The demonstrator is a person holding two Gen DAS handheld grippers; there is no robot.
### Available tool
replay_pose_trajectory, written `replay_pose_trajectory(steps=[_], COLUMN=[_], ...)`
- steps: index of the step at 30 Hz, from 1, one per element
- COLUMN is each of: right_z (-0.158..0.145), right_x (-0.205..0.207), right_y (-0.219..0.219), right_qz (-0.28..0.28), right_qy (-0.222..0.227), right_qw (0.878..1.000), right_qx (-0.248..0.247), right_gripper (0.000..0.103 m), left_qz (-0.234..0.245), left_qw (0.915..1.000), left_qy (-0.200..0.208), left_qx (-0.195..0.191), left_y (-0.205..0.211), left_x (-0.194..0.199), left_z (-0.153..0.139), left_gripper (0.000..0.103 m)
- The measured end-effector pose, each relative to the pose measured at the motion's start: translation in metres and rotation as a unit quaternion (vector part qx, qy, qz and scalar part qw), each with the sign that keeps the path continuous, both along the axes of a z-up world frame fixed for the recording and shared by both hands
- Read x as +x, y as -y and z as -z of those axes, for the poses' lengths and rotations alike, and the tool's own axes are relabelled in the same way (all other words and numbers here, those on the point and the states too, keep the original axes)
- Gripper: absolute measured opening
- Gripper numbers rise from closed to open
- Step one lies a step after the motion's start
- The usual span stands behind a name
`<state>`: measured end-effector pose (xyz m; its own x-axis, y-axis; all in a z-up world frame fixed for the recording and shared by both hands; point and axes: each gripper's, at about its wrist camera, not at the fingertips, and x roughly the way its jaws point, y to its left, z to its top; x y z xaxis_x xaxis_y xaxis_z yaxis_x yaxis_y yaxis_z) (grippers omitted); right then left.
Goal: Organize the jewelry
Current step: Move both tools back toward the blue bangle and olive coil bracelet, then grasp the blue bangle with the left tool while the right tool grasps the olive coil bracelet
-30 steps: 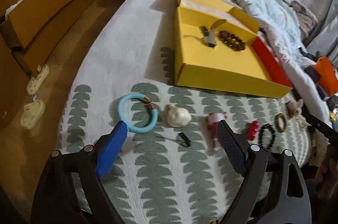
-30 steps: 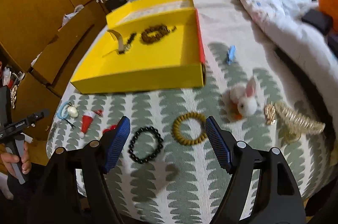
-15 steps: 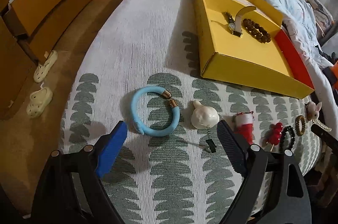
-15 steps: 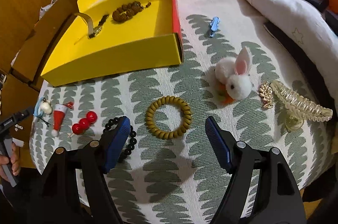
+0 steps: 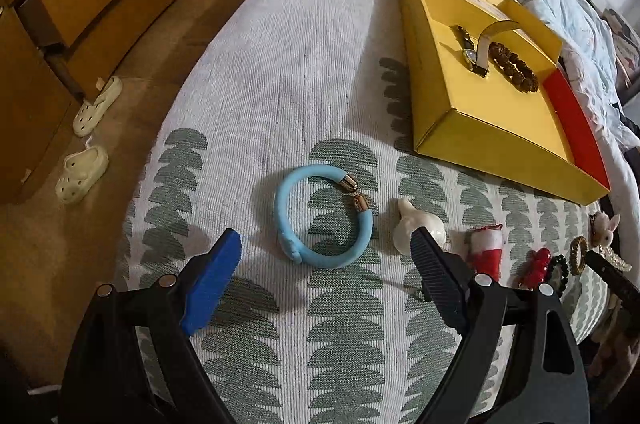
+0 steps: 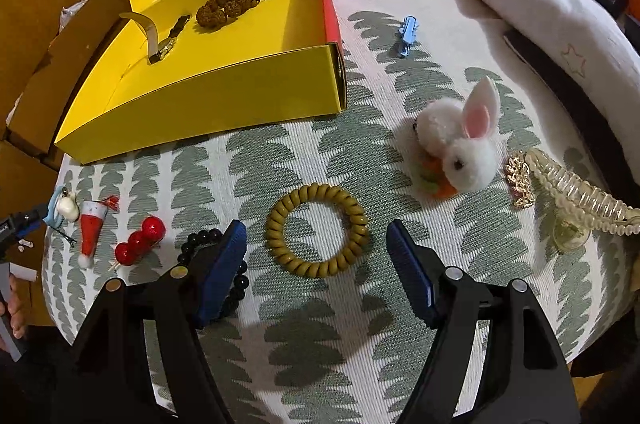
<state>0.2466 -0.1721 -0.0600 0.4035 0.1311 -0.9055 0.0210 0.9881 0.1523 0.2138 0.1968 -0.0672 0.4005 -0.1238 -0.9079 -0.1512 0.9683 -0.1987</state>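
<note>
Left wrist view: the left gripper (image 5: 326,258) hangs over the leaf-patterned bedspread (image 5: 280,64) with its jaws spread wide, holding nothing. The blue bangle (image 5: 322,216) lies flat on the cloth between and just beyond the two pads. To its right sits a white shell-like charm (image 5: 420,230), partly behind the right pad, then a small red Santa hat (image 5: 488,250). Far right, the yellow box (image 5: 492,128) holds a wristwatch (image 5: 474,54) and a brown bead bracelet (image 5: 514,70).

Right wrist view: the right gripper (image 6: 316,256) is likewise released and empty. The olive coil hair tie (image 6: 318,242) lies between its pads, touching neither. A black bead bracelet (image 6: 200,242) lies partly under the left pad, and red berry beads (image 6: 140,240) lie further left. A white pom-pom rabbit (image 6: 464,140) sits to the far right, near a clear hair claw (image 6: 580,198)
</note>
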Motion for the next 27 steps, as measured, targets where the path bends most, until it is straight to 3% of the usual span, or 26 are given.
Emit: replay_pose_trajectory(steps=[18,23,27], right_z=[0.003,0.007,0.014], right_x=[0.006,0.011,0.014], right_y=[-0.003,0.001,0.000], right_qz=[0.006,0.014,0.016], right_qy=[0.003,-0.001,-0.010], right_qw=[1.000,1.000,1.000], right_qx=[-0.004,0.001,-0.010], right_gripper=[0.073,0.057,0.055], left_qz=[-0.019,-0.023,-0.022], left_qw=[0.9994,0.9991,0.9989], left_qy=[-0.024,-0.035,-0.037], left_qx=[0.013,0.012,0.019], left_y=[-0.008,-0.011,-0.009], left_x=[0.008,0.011,0.013], left_z=[0.012,0.017,0.018], left_gripper=[0.085,0.072,0.070])
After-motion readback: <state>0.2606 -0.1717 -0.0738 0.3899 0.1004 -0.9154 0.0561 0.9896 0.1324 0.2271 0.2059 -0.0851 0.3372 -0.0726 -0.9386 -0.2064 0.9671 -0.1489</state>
